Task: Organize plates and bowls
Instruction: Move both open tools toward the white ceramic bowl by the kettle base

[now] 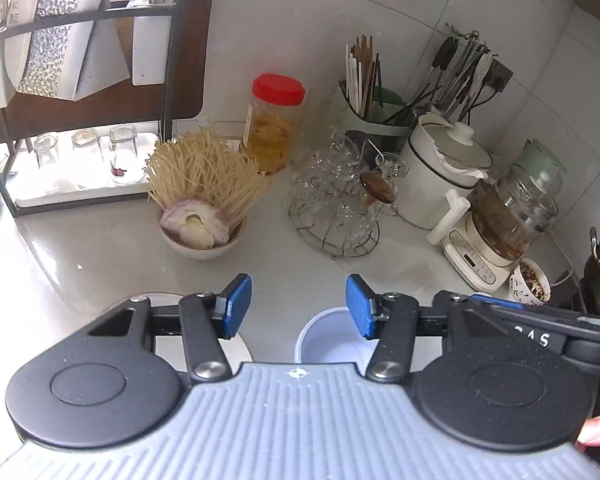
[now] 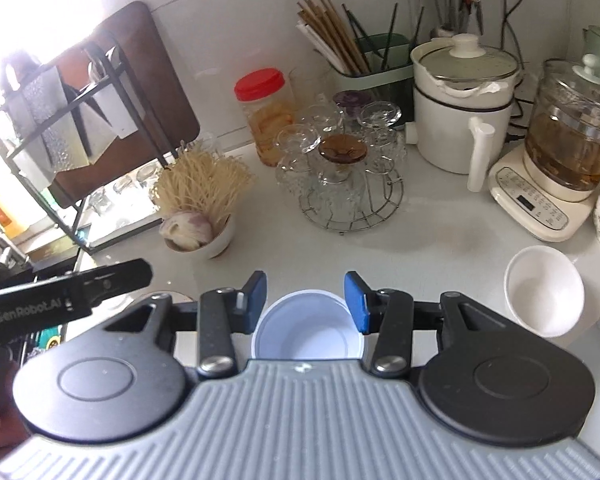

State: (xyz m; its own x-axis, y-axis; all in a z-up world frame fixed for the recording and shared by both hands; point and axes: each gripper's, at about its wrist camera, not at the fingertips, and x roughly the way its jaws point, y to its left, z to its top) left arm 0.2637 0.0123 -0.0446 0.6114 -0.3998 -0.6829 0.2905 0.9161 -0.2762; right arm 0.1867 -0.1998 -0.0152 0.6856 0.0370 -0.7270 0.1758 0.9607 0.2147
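Observation:
My left gripper (image 1: pixel 299 306) hangs open above the counter with nothing between its blue pads. A flat pale plate (image 1: pixel 240 354) lies under its left finger. A white plastic bowl (image 1: pixel 328 338) stands upright on the counter just below its right finger. In the right wrist view that same white bowl (image 2: pixel 308 330) lies beneath my right gripper (image 2: pixel 306 300). Its pads stand apart above the rim without pressing it. A second white bowl (image 2: pixel 544 292) rests tilted at the right. A ceramic bowl of enoki mushrooms and cut onion (image 1: pixel 202 236) stands further back.
A black wire dish rack (image 1: pixel 80 20) with plates and upturned glasses stands at the back left. Behind are a red-lidded jar (image 1: pixel 274 124), a wire stand of glass cups (image 1: pixel 336 200), a chopstick holder (image 1: pixel 370 92), a white pot (image 1: pixel 440 172) and a glass kettle (image 1: pixel 508 216).

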